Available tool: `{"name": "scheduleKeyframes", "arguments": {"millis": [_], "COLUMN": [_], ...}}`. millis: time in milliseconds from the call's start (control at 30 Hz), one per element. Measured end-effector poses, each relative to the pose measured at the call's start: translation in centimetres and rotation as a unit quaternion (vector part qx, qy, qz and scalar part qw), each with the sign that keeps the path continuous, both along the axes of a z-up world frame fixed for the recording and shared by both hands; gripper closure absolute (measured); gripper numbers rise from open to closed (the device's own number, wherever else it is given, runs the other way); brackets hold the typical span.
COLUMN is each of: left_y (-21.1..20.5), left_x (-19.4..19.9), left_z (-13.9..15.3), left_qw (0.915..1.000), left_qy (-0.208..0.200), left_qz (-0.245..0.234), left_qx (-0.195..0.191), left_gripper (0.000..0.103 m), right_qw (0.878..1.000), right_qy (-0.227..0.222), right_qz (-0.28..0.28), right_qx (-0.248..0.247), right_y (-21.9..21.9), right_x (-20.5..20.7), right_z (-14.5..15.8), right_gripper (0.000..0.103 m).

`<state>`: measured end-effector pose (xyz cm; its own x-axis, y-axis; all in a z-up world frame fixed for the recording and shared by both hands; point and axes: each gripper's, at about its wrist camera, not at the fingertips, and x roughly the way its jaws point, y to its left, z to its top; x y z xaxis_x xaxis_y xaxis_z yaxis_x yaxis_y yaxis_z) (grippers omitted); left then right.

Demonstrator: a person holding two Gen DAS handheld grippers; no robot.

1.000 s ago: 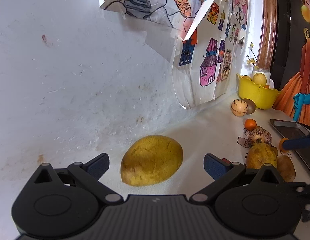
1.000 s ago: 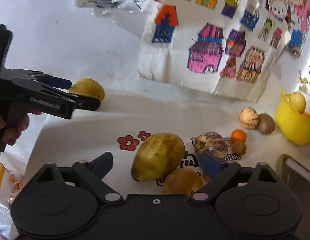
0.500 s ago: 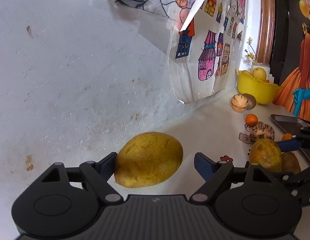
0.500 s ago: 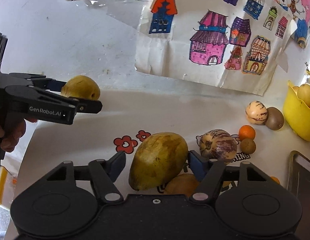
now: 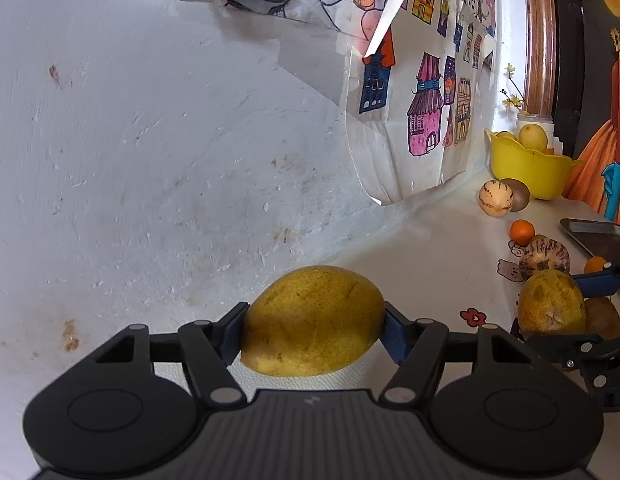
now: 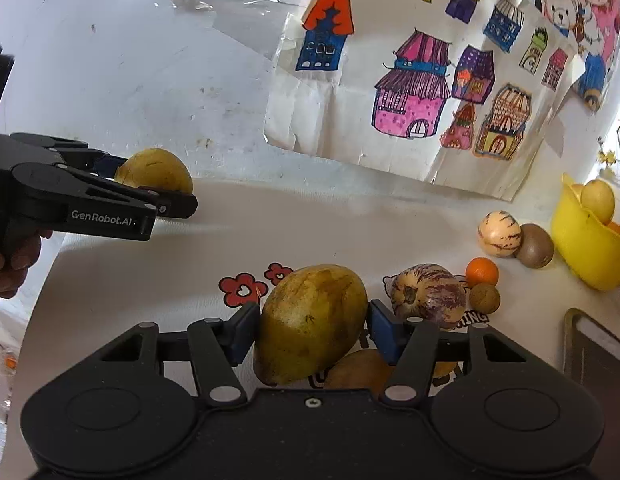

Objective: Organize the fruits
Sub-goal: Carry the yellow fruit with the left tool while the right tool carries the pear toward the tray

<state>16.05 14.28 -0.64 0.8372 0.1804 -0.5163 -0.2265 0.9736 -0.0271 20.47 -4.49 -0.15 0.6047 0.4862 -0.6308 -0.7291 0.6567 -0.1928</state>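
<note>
Two grippers angled down, each with jaws closing, pads against a yellow mango [image 5: 314, 322] and a greenish mango [image 6: 312, 322].

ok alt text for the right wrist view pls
The right gripper is closing its blue pads on a large yellow-green mango lying on a white cartoon-print tablecloth. At far left the left gripper clamps another yellow mango; smaller fruits and a yellow bowl sit right.

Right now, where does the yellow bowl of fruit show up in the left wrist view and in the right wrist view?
Left wrist view: the yellow bowl stands far right, above mid-height, against the wall beyond the loose fruit.
Right wrist view: the yellow bowl is at the right edge, mid-height, partly cut off.
Shared landmark: the pale striped fruit beside a brown kiwi, just left of the bowl in both.
</note>
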Motion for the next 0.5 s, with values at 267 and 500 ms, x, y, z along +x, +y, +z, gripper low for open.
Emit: {"name": "scheduleKeyframes", "arguments": {"millis": [267, 500], "left_y": [-0.6, -1.8], "left_x": [-0.5, -1.2], "left_z": [0.1, 0.2], "left_qw": [0.9997, 0.9972], "left_qy": [-0.001, -0.005], "left_qz": [0.001, -0.006], "left_qx": [-0.026, -0.074], "left_gripper": [0.033, 0.033], "right_qw": [0.999, 0.998], "right_qy": [-0.043, -0.056], "right_qz": [0.008, 0.018], "right_qx": [-0.007, 0.006], "right_y": [0.0, -0.5], "right_x": [-1.2, -2.4], "right_z": [-0.4, -0.3], "right_gripper": [0.043, 0.044]}}
